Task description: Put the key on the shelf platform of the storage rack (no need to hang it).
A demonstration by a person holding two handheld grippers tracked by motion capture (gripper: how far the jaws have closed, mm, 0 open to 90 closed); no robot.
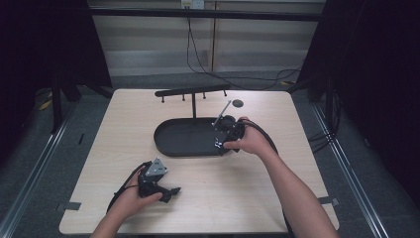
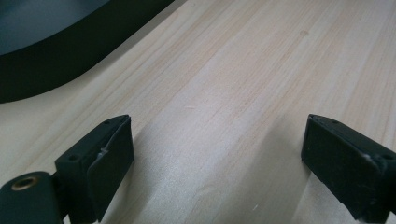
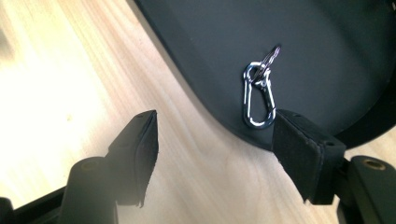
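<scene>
Right gripper, jaws wide, hovers near small metal carabiner clip on black tray: likely light, rigid, slippery; pinch across its long sides.

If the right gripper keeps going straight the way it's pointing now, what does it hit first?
Most likely the rim of the black tray, then the silver carabiner clip lying just inside it. The right gripper is open, with bare table under its jaws; the clip sits nearer one jaw, though depth is hard to judge.
</scene>
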